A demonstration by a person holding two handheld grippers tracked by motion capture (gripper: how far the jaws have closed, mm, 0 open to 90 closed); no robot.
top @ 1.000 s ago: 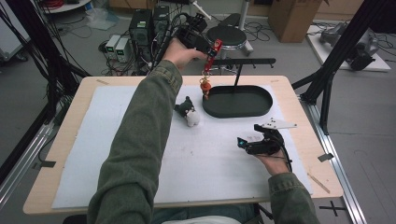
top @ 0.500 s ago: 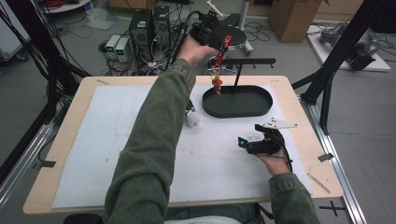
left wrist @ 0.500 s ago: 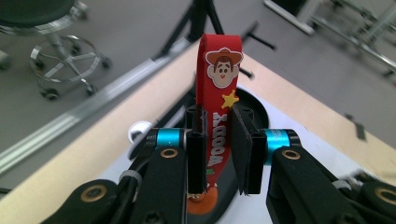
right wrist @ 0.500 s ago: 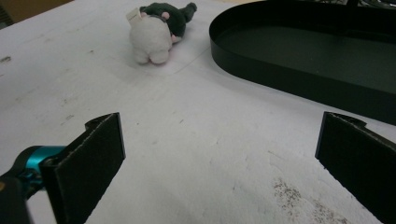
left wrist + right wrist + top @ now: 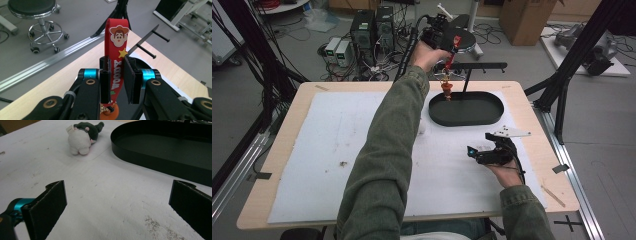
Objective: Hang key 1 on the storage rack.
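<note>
Held thing: a red strap keychain with an orange charm hanging below it, gripped by the left gripper above the far edge of the tabletop.
Left fingers: closed narrow on the strap, one black pad on each flat face; the upper loop of the strap stands free beyond the fingertips.
Long axis: the strap runs along the fingers in the left gripper view, and hangs nearly upright in the high view, the charm at its low end.
Key relation: the black rack with its short pegs stands just beyond and a little to the right of the strap's loop; the loop is near the pegs but not yet over one. To my judgement, the next move must bring the loop opening in line with a peg tip.
Below: the black oval tray, with the charm over its far left rim.
Nearer hand: the left one; the right gripper rests well apart on the tabletop.
Right fingers: wide apart, nothing between them.
Other thing: a small plush toy, white and dark green, lying beside the tray.
Writing: the strap shows a cowboy face, a yellow star, and white letters that read "WOODY".
</note>
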